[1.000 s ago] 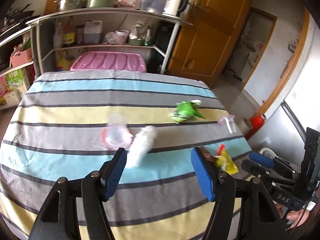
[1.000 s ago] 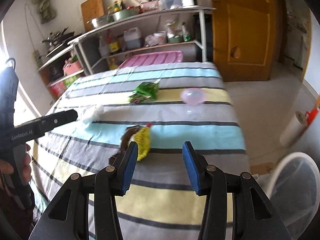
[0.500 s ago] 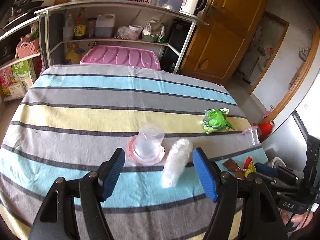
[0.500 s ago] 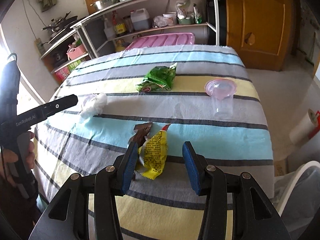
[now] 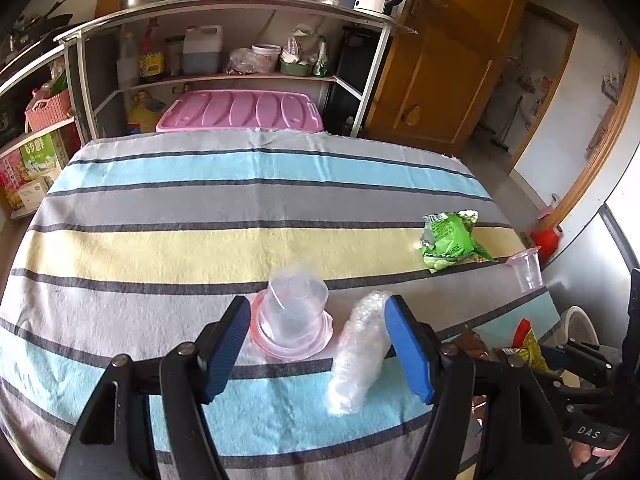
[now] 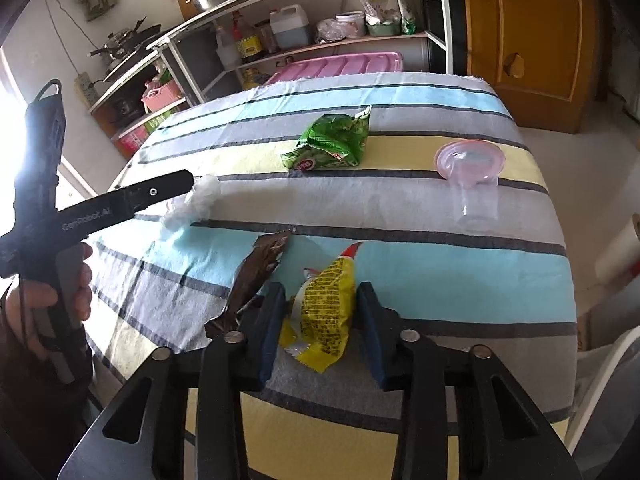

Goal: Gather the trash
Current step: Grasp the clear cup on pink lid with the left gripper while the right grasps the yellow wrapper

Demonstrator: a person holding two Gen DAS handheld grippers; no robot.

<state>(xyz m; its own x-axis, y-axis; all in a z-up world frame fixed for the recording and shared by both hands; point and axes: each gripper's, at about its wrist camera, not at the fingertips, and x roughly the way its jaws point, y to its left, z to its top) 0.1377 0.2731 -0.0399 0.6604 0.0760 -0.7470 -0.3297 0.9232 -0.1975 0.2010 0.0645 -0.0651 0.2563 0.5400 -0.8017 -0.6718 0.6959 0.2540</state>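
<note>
My left gripper (image 5: 316, 344) is open over the striped table. Between its fingers lie an upturned clear cup with a pink rim (image 5: 291, 320) and a clear crumpled plastic wrap (image 5: 358, 356), which touches the right finger. My right gripper (image 6: 320, 328) is open with its fingers on either side of a yellow snack wrapper (image 6: 326, 312), not touching it. A brown wrapper (image 6: 256, 272) lies just left of it. A green snack bag (image 6: 332, 142) and a second clear cup with a pink lid (image 6: 472, 176) lie further back. The left gripper's finger (image 6: 152, 194) also shows there beside the plastic wrap (image 6: 196, 200).
The striped tablecloth (image 5: 200, 208) covers the table. A white bin (image 6: 604, 392) stands at the table's right. A metal shelf rack (image 5: 240, 40) with bottles and a pink crate (image 5: 240, 112) stands behind the table. A wooden door (image 6: 532, 40) is at the back right.
Both grippers have moved forward and down toward the table. The left one now frames the cup and plastic wrap; the right one now straddles the yellow wrapper.
</note>
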